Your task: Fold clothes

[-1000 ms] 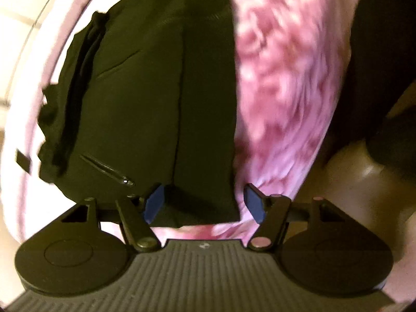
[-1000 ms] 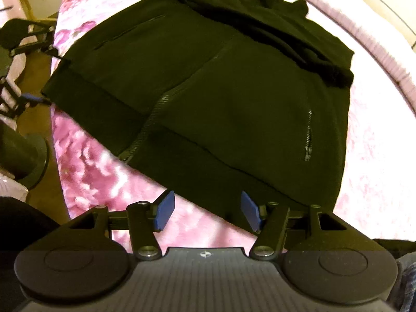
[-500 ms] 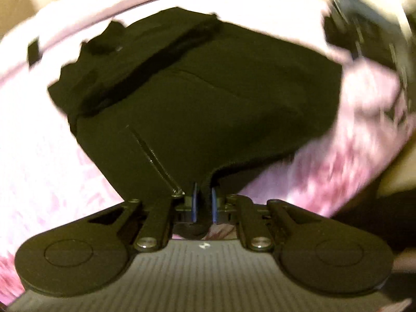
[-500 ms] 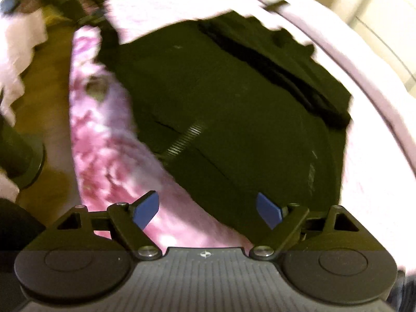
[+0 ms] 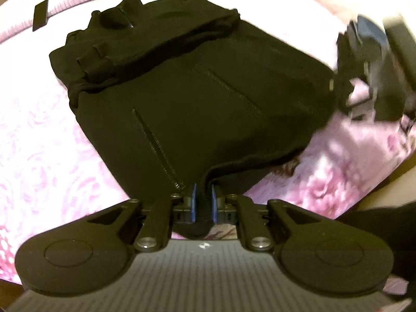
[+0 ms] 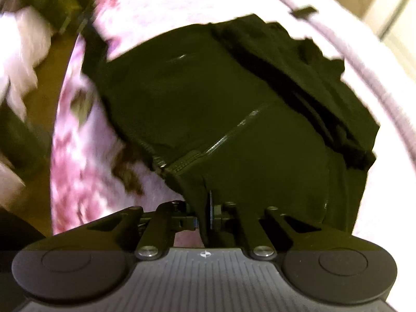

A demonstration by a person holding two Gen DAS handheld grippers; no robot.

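Pink floral bedding (image 5: 46, 156) is lying under the black zip jacket (image 5: 197, 109), which is spreading across the bed while my left gripper (image 5: 202, 202) and right gripper (image 6: 205, 213) are each pinching its near hem between pressed-together jaws.

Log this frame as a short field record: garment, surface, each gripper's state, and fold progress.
garment: black zip jacket, lying front up, sleeves bunched across its far end
surface: pink floral bedspread
left gripper: shut on the jacket's hem
right gripper: shut on the hem at the other corner
hem: lifted off the bedspread between the two grips
fold progress: bottom edge gripped, not yet folded over
image quality: edges motion-blurred
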